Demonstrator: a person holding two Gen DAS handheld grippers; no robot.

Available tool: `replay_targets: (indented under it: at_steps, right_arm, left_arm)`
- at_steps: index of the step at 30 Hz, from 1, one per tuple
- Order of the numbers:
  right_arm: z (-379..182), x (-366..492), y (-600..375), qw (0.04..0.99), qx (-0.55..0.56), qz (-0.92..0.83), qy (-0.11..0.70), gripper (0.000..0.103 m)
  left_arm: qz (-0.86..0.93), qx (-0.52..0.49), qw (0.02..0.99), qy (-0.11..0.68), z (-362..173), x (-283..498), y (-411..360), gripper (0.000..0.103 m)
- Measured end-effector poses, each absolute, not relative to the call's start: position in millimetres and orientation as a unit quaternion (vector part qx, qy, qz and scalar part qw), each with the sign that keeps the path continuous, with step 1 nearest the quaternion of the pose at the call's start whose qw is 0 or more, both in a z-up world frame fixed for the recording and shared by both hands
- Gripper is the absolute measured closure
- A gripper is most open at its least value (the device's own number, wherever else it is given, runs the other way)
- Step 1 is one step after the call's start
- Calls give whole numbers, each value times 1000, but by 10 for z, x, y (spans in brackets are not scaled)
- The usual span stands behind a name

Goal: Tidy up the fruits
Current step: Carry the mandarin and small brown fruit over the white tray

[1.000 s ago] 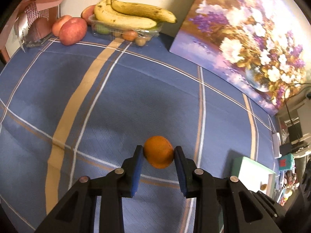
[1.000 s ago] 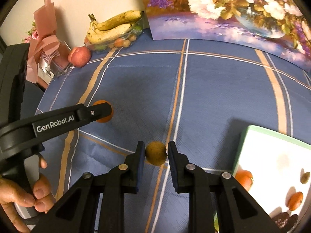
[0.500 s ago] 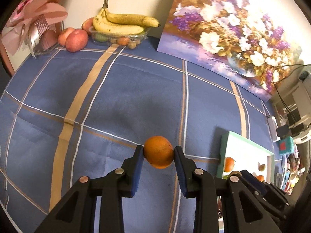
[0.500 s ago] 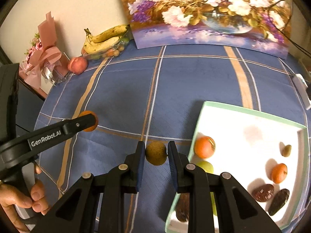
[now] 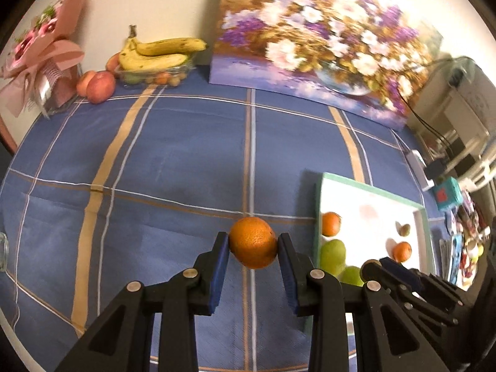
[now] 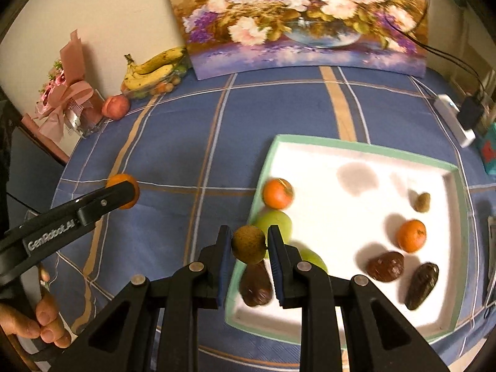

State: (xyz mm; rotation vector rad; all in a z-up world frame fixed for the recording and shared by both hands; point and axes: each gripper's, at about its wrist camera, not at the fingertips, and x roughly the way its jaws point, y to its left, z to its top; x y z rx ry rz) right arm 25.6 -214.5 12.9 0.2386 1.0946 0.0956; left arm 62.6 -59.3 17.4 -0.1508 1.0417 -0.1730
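Observation:
My left gripper (image 5: 252, 243) is shut on an orange (image 5: 253, 241), held above the blue cloth just left of the tray; that orange also shows in the right wrist view (image 6: 131, 193). My right gripper (image 6: 249, 243) is shut on a brown kiwi (image 6: 249, 244), held over the left edge of the white tray with a green rim (image 6: 362, 145). The tray holds two small oranges (image 6: 278, 193), two green fruits (image 6: 279, 221), a small kiwi (image 6: 422, 202) and three dark brown fruits (image 6: 385, 266). The tray rim also shows in the left wrist view (image 5: 372, 187).
A container of bananas and small fruits (image 5: 155, 59) and peaches (image 5: 100, 82) stand at the back left beside a pink bouquet (image 5: 43, 59). A flower painting (image 5: 325, 40) leans on the back wall. A power strip and cables (image 6: 455, 117) lie at the right edge.
Both grippers have moved right toward the tray with their fruits. The right gripper now hangs over the tray's left edge; the left gripper is close beside the tray.

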Motion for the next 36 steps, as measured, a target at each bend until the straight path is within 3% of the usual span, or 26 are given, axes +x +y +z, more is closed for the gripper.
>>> replay_targets:
  at_steps: [36]
  right_arm:
    - [-185,-250,-3112,812,150,-62,561,78]
  left_arm:
    - [-199,40,797,569,-338,127,-1814,69]
